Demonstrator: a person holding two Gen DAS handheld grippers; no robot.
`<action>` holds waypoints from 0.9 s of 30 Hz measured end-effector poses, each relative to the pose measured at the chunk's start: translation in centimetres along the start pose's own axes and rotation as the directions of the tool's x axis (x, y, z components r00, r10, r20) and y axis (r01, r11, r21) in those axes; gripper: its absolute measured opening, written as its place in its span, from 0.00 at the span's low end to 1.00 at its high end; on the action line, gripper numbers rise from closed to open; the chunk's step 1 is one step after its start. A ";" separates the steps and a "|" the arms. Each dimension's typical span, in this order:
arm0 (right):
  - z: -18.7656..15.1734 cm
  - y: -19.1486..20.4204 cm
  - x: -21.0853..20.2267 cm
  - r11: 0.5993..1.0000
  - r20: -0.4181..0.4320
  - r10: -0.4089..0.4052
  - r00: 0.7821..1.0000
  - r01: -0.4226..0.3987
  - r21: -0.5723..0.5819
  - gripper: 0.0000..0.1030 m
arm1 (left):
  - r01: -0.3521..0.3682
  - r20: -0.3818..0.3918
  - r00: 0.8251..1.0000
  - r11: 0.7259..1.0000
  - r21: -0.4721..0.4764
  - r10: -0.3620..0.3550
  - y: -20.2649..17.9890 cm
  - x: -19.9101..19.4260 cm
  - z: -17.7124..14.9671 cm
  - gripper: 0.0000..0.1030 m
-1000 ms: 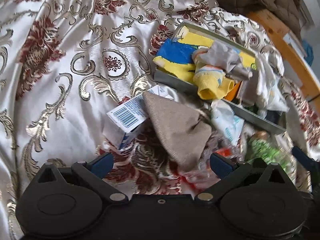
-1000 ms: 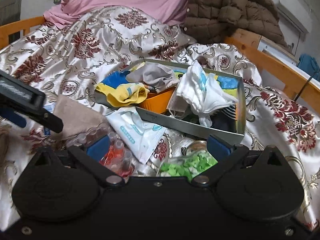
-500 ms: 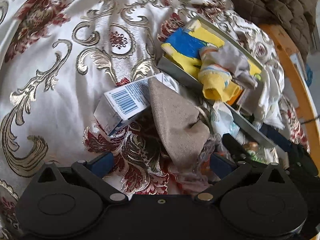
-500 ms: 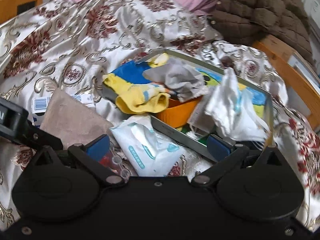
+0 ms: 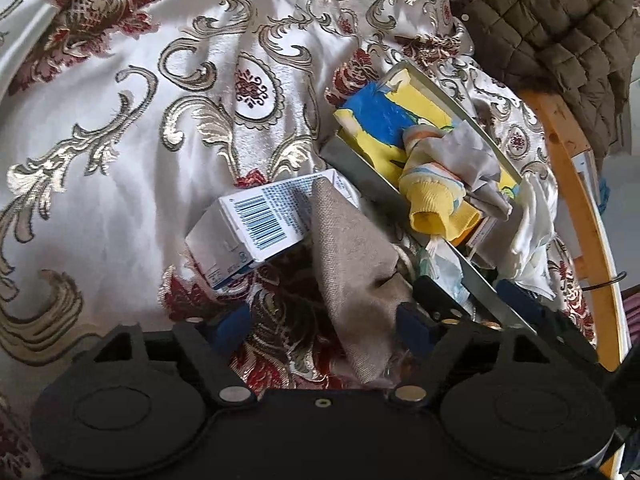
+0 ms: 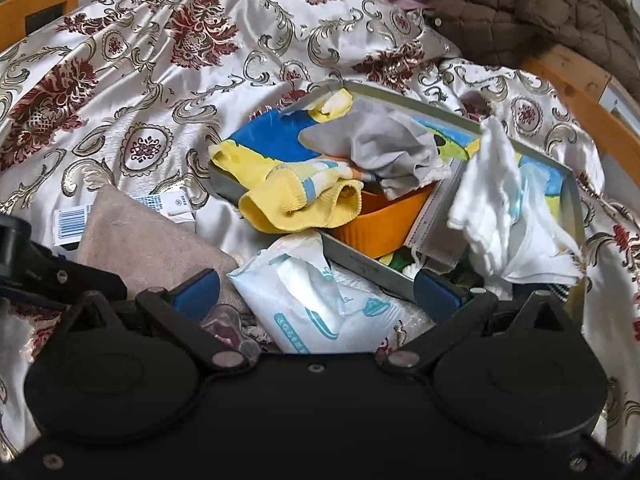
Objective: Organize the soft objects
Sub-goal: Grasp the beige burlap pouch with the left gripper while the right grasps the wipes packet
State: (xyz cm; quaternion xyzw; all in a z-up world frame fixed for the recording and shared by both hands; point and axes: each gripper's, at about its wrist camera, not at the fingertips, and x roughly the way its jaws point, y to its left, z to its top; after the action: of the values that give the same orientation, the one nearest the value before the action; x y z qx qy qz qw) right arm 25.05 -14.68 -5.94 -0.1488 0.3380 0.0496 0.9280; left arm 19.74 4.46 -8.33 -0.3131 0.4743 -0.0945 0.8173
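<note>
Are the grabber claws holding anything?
No. The left gripper is open around the beige cloth's lower end; the right gripper is open over the wipes pack.

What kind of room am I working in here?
Most likely a bedroom: the clutter sits on a bed with a satin patterned bedspread, a wooden bed frame along its edge, and a brown quilted jacket dumped at the far end.

only a barcode shows on the white box [image 5: 262, 220]; its print is unreadable.

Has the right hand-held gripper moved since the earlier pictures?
Yes. The right hand-held gripper has come forward toward the metal tray; the wet wipes pack now lies between its open fingers.
</note>
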 end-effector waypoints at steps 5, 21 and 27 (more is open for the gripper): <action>0.1 -0.1 1.5 0.999 -0.025 0.006 1.000 -0.005 0.039 0.99 | 0.021 -0.008 1.000 0.999 0.032 -0.020 -0.1 0.7 -0.1 0.53; -0.5 -2.7 1.1 0.983 0.006 -0.087 0.996 0.085 0.160 0.87 | -0.022 0.060 0.998 0.975 0.219 0.009 -1.9 -0.3 -0.5 0.18; -0.6 -2.6 0.6 0.987 0.013 -0.094 0.995 0.092 0.134 0.66 | -0.025 0.060 0.998 0.976 0.218 0.012 -1.7 -0.2 -0.6 0.18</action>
State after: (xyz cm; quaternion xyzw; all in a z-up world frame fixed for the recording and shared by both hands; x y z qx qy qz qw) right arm 25.70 -17.37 -6.13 -0.1015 0.3243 -0.0151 0.9404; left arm 19.39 2.95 -7.40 -0.2193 0.4400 -0.1295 0.8611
